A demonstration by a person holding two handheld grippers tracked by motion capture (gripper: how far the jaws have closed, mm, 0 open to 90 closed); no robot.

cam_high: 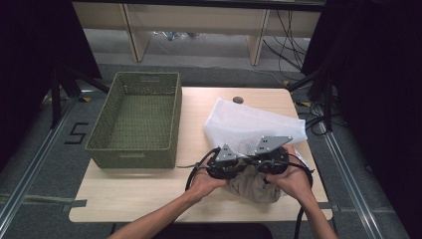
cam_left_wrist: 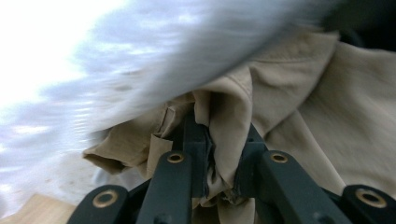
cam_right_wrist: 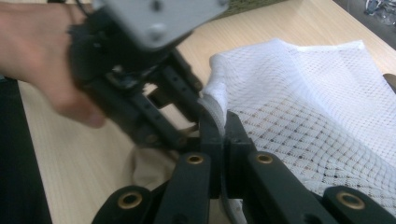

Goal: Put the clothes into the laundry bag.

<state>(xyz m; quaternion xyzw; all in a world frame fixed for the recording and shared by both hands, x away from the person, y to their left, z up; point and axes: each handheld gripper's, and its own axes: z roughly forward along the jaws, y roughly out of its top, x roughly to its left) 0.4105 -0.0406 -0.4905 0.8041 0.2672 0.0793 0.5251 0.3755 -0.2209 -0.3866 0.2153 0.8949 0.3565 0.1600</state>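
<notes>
A pale wooden table [cam_high: 149, 189] stands in a dark studio space, seen from above, with a person's two forearms reaching in from the bottom edge. On the table's left half sits an olive-green woven rectangular basket [cam_high: 135, 119], its long axis running away from the person, with nothing visible inside. To its right, well apart from it, lies a white mesh laundry bag [cam_high: 251, 124], spread flat toward the table's far right corner. At the bag's near edge, a crumpled beige cloth garment [cam_high: 254, 184] bunches between the person's hands, close to the table's front. The left hand-held gripper [cam_high: 226, 162] and the right hand-held gripper [cam_high: 271, 157] sit side by side, almost touching, just above the garment, so both are equally near it and the bag's edge lies directly ahead. The left gripper view brings out what the high view hides: the left jaws pinch a fold of the beige garment, with blurred white mesh sweeping overhead. The right gripper view shows the right jaws pressed together on the bag's thick white hem, apparently holding its mouth up, with the left hand-held gripper just beyond.
</notes>
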